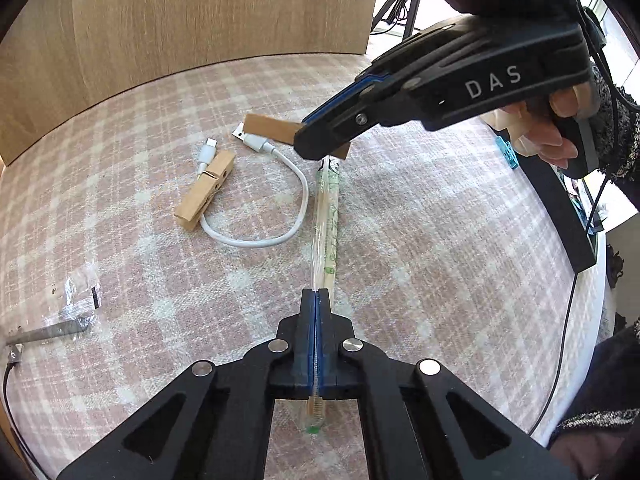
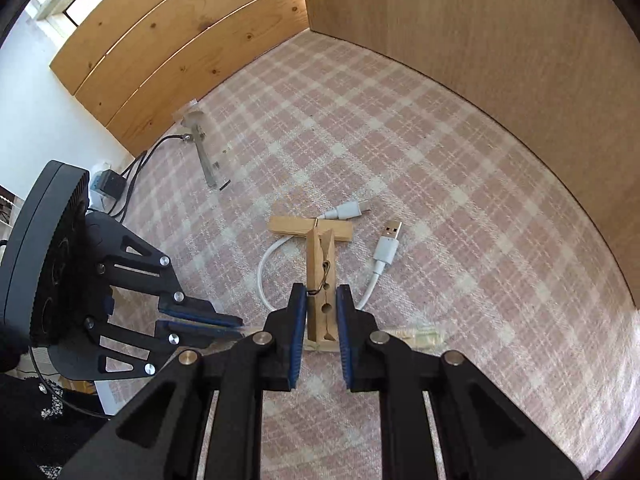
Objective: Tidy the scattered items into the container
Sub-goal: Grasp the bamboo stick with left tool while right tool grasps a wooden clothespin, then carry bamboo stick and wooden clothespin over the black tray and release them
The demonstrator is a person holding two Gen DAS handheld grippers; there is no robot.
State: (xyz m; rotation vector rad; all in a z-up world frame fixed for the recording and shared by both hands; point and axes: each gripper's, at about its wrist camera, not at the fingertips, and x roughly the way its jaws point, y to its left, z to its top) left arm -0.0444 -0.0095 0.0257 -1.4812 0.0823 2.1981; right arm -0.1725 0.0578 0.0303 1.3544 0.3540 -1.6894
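Lower centre: left tongs [image 1: 318,300] pinch wrapped chopsticks [image 1: 327,216]; right tongs [image 2: 322,312] straddle clothespin [image 2: 320,276] (pads possibly touching). Next, probably: lift to container.

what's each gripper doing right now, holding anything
left gripper: shut on the wrapped chopsticks, near one end.
right gripper: jaws around a wooden clothespin; a gap shows on one side, so no firm grip visible.

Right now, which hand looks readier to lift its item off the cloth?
Left, probably. The left tongs are shut on the wrapped chopsticks. The right tongs flank a clothespin, but whether they grip it is unclear.
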